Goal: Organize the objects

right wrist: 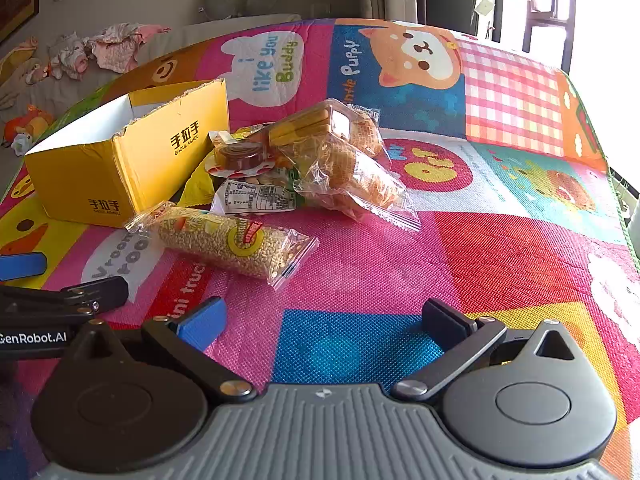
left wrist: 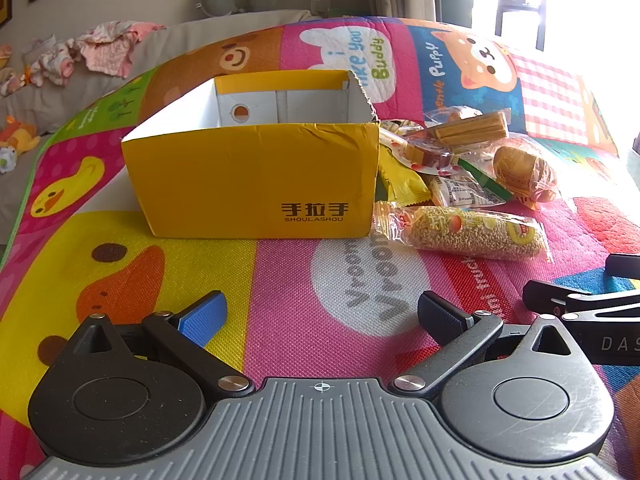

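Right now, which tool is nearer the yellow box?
Left. The left tool sits open directly facing the yellow box; the right tool is off to its side, past the snack pile.

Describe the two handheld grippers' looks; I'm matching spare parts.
Both alike: ribbed grey body, black round hubs, black linkage arms with silver rivets. Left gripper and right gripper each have one blue finger pad and one black. White side lettering, "GenRobot.AI".

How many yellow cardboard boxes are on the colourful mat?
1. The yellow box stands open on the mat, left of the heap of snack packets. No second box is visible, though the heap may hide small things.
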{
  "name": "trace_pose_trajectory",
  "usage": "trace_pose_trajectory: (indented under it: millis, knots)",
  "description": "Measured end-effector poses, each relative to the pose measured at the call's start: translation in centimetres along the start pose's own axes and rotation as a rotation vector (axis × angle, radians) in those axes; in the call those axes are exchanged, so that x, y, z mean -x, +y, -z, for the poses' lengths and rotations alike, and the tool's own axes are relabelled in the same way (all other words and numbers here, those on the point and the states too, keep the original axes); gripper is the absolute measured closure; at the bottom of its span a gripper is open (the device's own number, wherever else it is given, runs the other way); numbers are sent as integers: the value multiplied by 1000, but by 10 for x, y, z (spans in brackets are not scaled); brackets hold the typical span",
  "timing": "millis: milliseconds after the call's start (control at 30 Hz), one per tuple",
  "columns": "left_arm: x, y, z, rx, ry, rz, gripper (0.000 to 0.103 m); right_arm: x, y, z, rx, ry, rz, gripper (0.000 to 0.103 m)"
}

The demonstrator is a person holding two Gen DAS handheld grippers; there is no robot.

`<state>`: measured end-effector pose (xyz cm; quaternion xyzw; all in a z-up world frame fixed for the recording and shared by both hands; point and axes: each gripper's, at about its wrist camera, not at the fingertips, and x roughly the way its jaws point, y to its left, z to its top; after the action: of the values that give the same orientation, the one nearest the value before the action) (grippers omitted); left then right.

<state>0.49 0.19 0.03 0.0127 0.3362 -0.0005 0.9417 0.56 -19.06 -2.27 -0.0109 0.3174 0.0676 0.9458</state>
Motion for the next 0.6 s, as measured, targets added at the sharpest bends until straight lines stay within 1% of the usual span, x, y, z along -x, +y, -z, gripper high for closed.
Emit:
trace_pose_trajectory:
  millis: [600]
  knots:
    - [1, -1, 1, 0, -1, 0, 0, 1, 0, 0, 0, -1, -1, 0]
